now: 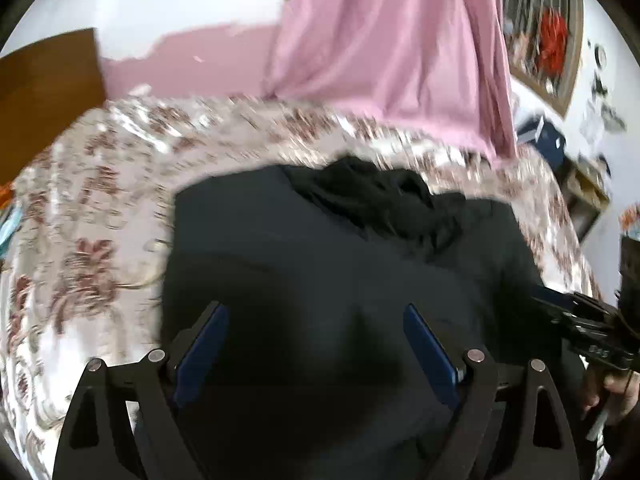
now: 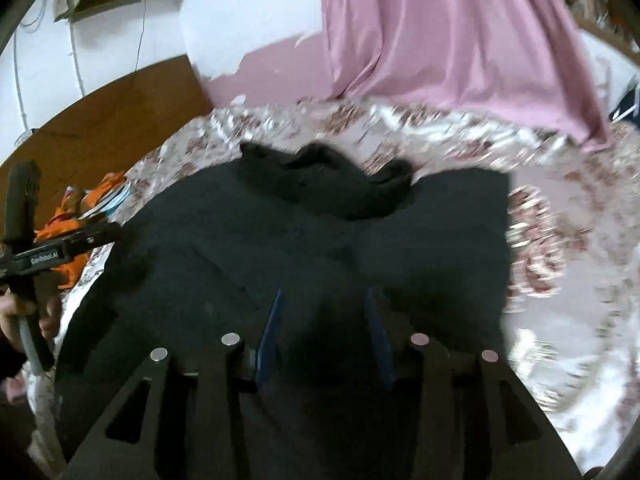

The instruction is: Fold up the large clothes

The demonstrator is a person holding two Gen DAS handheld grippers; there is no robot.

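A large black garment [image 1: 320, 248] lies spread on a floral bedspread [image 1: 88, 216], its hood bunched at the far edge [image 1: 372, 192]. My left gripper [image 1: 316, 316] hovers over its near part, jaws wide open, blue pads [image 1: 200, 352] apart and empty. In the right wrist view the same garment [image 2: 280, 240] fills the middle, hood at the far side [image 2: 332, 184]. My right gripper [image 2: 324, 300] is over the near part, jaws open with a narrower gap, nothing between the pads [image 2: 270, 336]. The right gripper also shows in the left wrist view [image 1: 592, 332], and the left gripper in the right wrist view [image 2: 60, 252].
A pink curtain [image 1: 392, 48] hangs beyond the bed's far edge. A brown headboard [image 2: 104, 120] stands at the left. Orange clothes [image 2: 72, 224] lie on the bed at the left. A barred window [image 1: 548, 40] and cluttered shelves [image 1: 580, 184] are at the right.
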